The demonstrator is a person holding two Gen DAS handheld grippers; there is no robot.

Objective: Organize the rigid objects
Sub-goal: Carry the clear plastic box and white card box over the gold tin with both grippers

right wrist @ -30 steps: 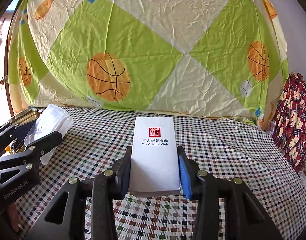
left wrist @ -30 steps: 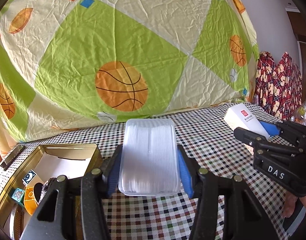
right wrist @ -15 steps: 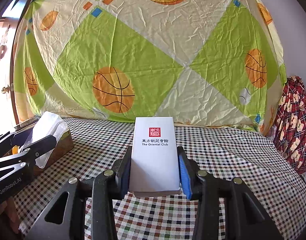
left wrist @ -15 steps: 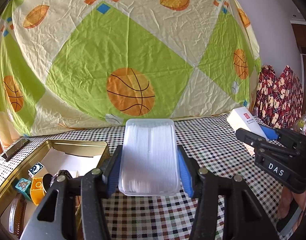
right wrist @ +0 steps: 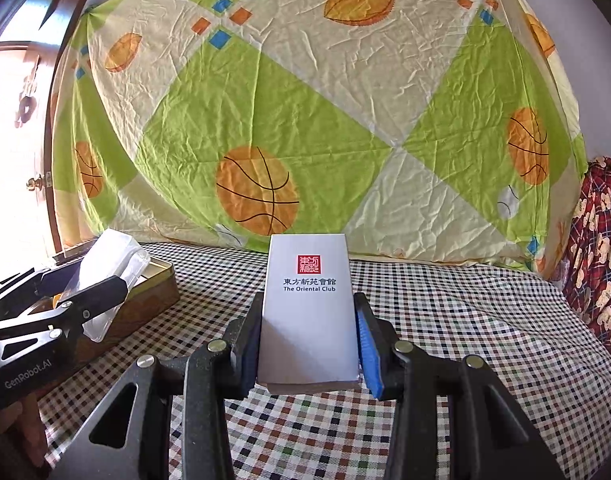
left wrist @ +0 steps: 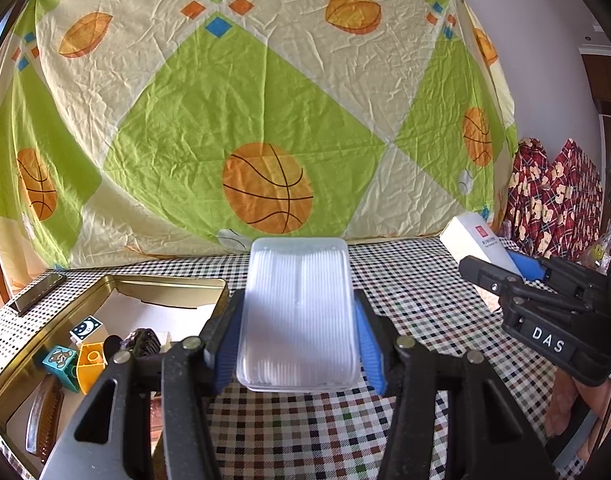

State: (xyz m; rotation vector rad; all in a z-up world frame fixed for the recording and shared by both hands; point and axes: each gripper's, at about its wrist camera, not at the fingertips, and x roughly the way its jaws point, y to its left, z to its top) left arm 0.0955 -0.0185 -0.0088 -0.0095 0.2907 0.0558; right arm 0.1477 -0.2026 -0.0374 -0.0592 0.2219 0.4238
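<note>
Both grippers loaded: right gripper (right wrist: pixel 309 340) clamps white box (right wrist: pixel 308 312) ("The Oriental Club"); left gripper (left wrist: pixel 297 344) clamps clear plastic case (left wrist: pixel 298 316).

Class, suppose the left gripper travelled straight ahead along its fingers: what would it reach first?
Probably the hanging basketball-print bedsheet behind the checked tablecloth. The left gripper, shut on the clear ribbed plastic box, points past the gold metal tin, though depth is uncertain.
</note>
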